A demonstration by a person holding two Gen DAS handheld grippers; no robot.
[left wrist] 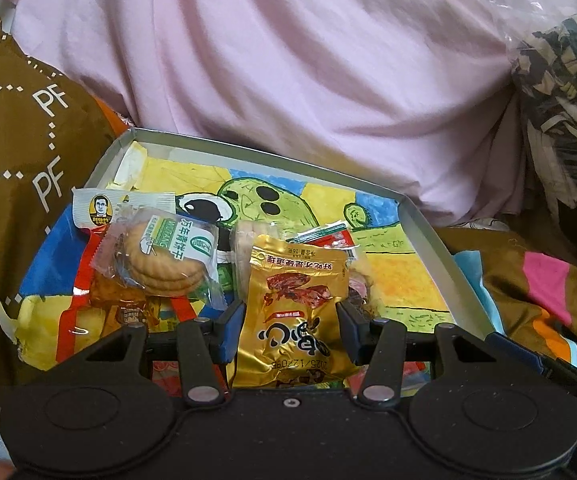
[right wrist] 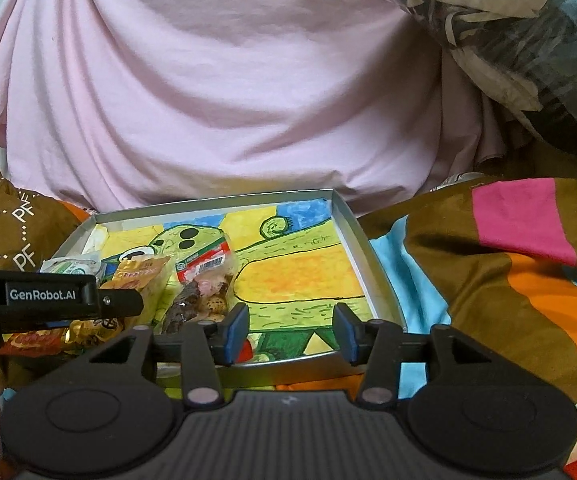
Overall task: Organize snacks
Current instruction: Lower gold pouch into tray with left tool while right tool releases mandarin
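Snacks sit bunched in the left part of a shallow tray (left wrist: 422,222) lined with a bright cactus drawing; the tray rests on a patterned bedspread (right wrist: 500,280), with a pink cloth (left wrist: 288,80) heaped behind it.

Left hand-held gripper (left wrist: 290,330): jaws closed on a gold foil packet (left wrist: 296,300), pads pressing its two side edges, the packet standing upright above the tray floor. Just left of it lies a clear pack of round biscuits (left wrist: 160,256), partly over a red-and-white wrapper (left wrist: 100,208). Behind the gold packet: a stack of pale crackers (left wrist: 244,248) and a red-labelled bag (left wrist: 328,238).

Right hand-held gripper (right wrist: 290,330): jaws apart, nothing between them, hovering at the near rim over the bare right half of the tray.

Step in hand, as I judge it: place the gold packet in a tidy spot.

Notes for doing it well:
- Foil is slick and crushable; keep the squeeze light, hold low on the packet.
- Carry it clear of the biscuit pack so the pile is not dragged along.
- Lay it flat on the bare right half, beside and not on top of other packets.
- Lower until it rests on the tray, then let go.
- Right gripper could steady the tray rim or take the next item; keep the two tools from colliding.
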